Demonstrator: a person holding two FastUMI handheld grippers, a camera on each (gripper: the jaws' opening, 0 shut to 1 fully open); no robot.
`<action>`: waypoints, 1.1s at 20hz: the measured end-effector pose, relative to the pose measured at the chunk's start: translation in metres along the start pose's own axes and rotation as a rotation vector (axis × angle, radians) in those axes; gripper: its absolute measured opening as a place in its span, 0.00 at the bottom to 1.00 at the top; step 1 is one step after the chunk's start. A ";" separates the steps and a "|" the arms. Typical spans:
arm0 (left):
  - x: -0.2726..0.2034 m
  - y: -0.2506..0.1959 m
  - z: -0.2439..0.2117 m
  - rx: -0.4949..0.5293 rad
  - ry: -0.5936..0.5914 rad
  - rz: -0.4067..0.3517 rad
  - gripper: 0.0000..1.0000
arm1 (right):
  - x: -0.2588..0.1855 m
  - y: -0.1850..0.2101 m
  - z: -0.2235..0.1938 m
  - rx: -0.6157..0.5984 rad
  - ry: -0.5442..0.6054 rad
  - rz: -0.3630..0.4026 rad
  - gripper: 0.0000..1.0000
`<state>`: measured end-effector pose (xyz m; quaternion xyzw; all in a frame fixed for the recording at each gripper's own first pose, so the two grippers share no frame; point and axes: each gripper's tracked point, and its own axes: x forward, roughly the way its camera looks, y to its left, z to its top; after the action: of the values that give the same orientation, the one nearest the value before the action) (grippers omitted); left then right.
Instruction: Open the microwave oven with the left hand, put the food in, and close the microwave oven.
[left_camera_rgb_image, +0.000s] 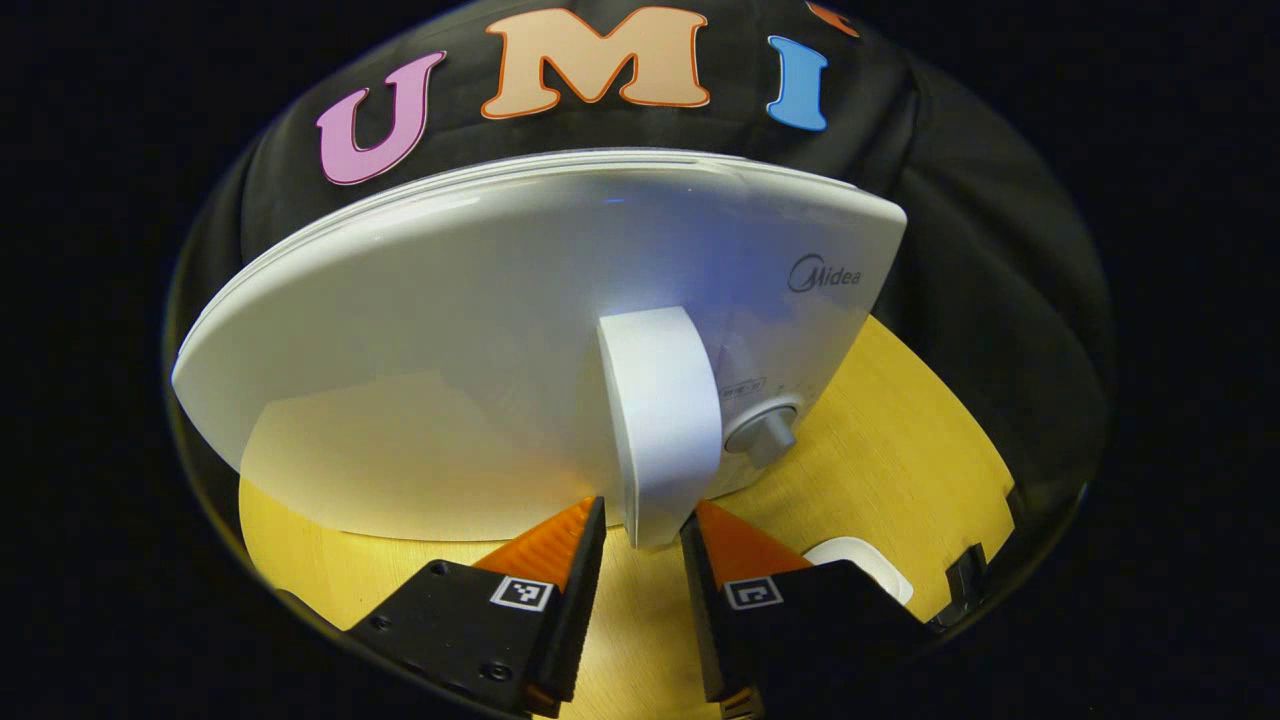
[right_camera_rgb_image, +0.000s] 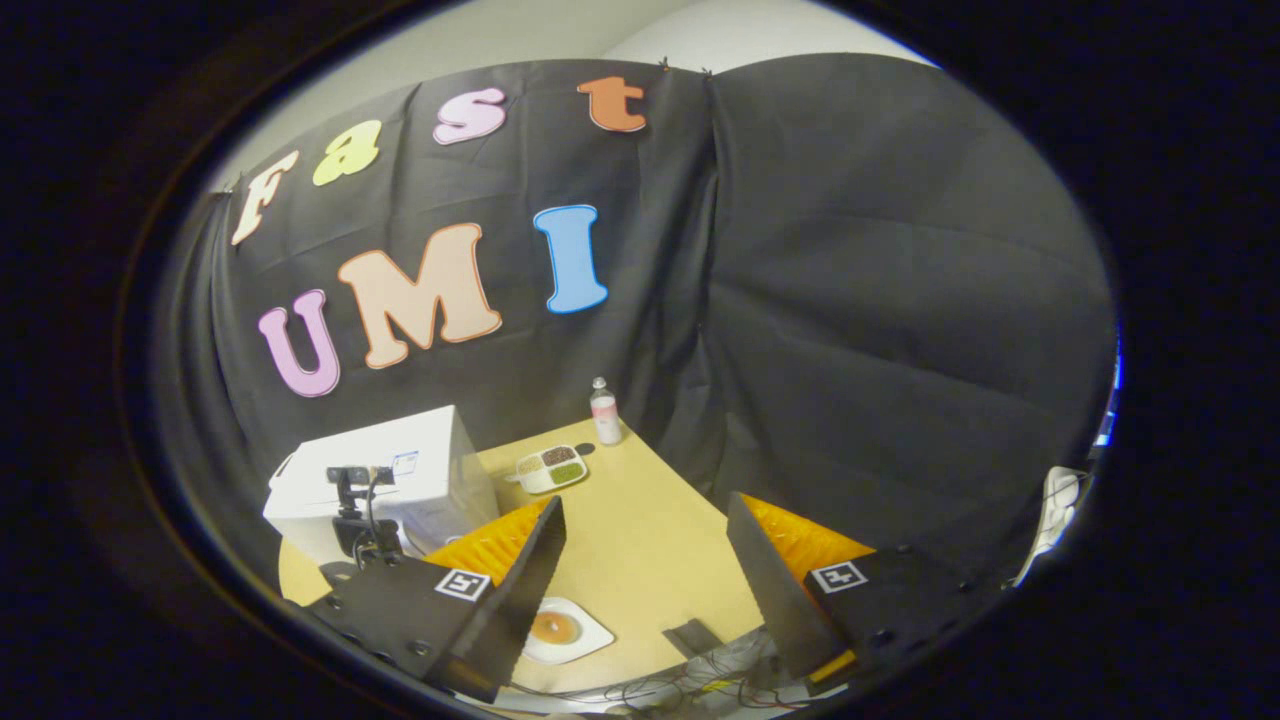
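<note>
In the left gripper view, the white microwave oven's (left_camera_rgb_image: 520, 360) curved door handle (left_camera_rgb_image: 660, 425) hides part of the control panel, whose small markings stay illegible. A white dish (left_camera_rgb_image: 865, 562) is mostly hidden behind the left gripper's (left_camera_rgb_image: 643, 525) finger. In the right gripper view, the divided tray's (right_camera_rgb_image: 551, 468) contents are too small to identify.

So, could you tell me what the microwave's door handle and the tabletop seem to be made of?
The door handle looks like smooth white plastic with a slight gloss: it has soft highlights and moulded rounded edges, matching the microwave front. The tabletop looks like light wood or wood-look laminate, matte yellow with faint grain; which one cannot be told.
</note>
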<state>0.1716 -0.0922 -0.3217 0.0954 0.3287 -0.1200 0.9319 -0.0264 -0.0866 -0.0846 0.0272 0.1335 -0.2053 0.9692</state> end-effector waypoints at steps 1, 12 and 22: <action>0.001 -0.003 -0.001 -0.006 0.014 -0.002 0.46 | 0.000 0.001 0.001 -0.003 0.000 0.003 1.00; 0.002 -0.004 -0.003 -0.031 0.037 0.035 0.16 | 0.010 0.009 -0.018 -0.020 0.053 0.042 0.92; -0.002 -0.003 -0.004 -0.029 0.001 0.062 0.08 | 0.005 0.012 -0.048 -0.048 0.122 0.104 0.92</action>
<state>0.1667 -0.0939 -0.3235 0.0921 0.3278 -0.0864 0.9363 -0.0288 -0.0723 -0.1319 0.0236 0.1956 -0.1492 0.9690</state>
